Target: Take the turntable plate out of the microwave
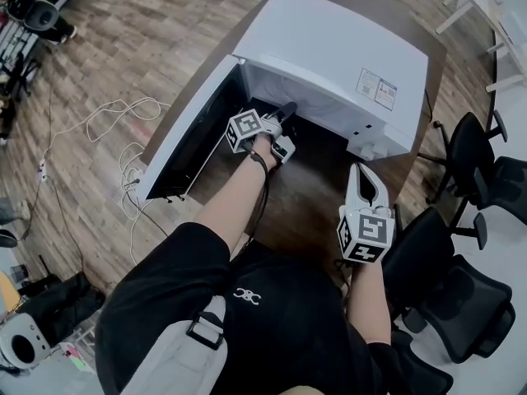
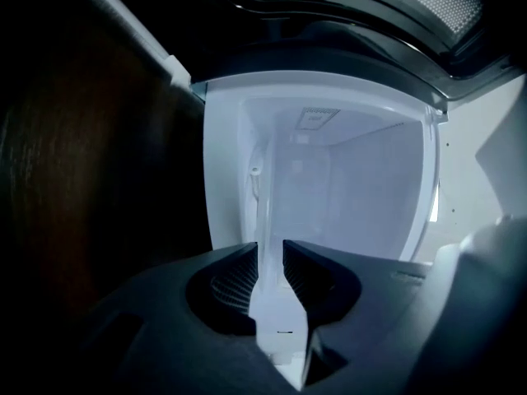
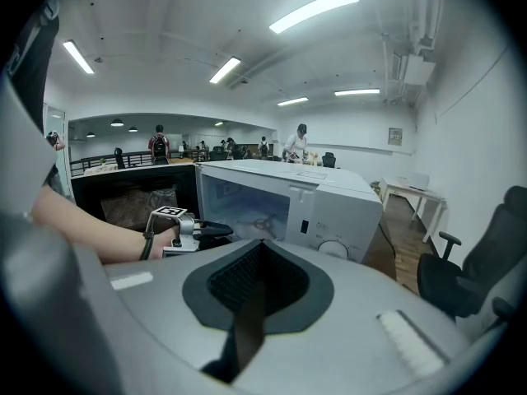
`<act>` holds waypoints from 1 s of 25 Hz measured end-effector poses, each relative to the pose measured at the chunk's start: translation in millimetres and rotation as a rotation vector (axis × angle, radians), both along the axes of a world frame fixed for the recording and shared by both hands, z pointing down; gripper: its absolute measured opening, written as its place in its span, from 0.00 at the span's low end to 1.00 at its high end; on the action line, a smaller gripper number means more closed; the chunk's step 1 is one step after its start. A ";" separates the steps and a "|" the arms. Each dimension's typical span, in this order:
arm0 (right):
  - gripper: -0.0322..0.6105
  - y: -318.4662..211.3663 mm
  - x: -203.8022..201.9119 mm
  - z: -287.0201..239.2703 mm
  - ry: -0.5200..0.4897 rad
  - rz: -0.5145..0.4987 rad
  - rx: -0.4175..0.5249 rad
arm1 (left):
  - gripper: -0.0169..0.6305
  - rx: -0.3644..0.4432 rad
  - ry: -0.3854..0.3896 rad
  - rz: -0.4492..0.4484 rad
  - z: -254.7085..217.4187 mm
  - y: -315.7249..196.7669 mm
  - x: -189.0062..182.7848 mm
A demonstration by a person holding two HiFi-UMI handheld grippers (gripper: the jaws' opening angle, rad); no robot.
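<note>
The white microwave (image 1: 329,48) stands on a dark table with its door (image 1: 185,134) swung open to the left. My left gripper (image 1: 284,118) reaches level into the cavity mouth. In the left gripper view it is rolled on its side, and the clear glass turntable plate (image 2: 262,212) shows edge-on as a pale band that fills the gap between the dark jaws of the gripper (image 2: 270,257). My right gripper (image 1: 368,179) hangs back in front of the microwave's control side, jaws together and empty. From the right gripper view the left gripper (image 3: 222,231) sits at the cavity opening.
Black office chairs (image 1: 461,245) crowd the right side beside the table (image 1: 313,188). White cables (image 1: 123,138) trail over the wooden floor to the left of the open door. Several people stand far back in the room in the right gripper view.
</note>
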State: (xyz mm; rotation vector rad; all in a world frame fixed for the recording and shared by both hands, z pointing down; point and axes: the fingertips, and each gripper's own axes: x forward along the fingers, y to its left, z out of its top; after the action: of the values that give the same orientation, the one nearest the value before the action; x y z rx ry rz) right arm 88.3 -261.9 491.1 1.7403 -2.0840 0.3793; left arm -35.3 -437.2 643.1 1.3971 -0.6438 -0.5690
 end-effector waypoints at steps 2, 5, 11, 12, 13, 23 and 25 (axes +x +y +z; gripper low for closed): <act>0.06 -1.0 0.4 -0.2 0.000 0.001 0.000 | 0.18 0.026 -0.001 0.015 -6.9 -1.0 2.9; 0.06 -1.3 0.2 -1.3 -0.002 0.005 0.001 | 0.18 0.041 -0.023 0.047 -10.1 -3.5 9.6; 0.06 2.8 2.9 -0.2 0.003 0.017 -0.001 | 0.21 0.036 -0.006 0.011 -14.1 -25.1 11.0; 0.06 3.7 4.6 0.0 0.003 0.022 -0.002 | 0.18 0.039 -0.017 0.022 -13.6 -26.1 12.6; 0.06 4.7 6.2 0.1 0.002 0.026 -0.003 | 0.18 0.043 -0.024 0.033 -13.7 -26.0 14.2; 0.06 8.7 11.7 6.9 -0.007 0.039 -0.025 | 0.19 0.053 -0.032 0.035 -18.2 -40.1 24.4; 0.06 8.7 14.3 7.0 -0.005 0.042 -0.026 | 0.19 0.043 -0.009 0.008 -19.7 -46.3 24.3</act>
State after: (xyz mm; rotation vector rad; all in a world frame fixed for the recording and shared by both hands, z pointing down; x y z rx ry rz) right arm 102.6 -253.2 498.0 1.7716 -2.0395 0.4216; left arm -10.9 -483.5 623.4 1.4424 -0.6360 -0.5734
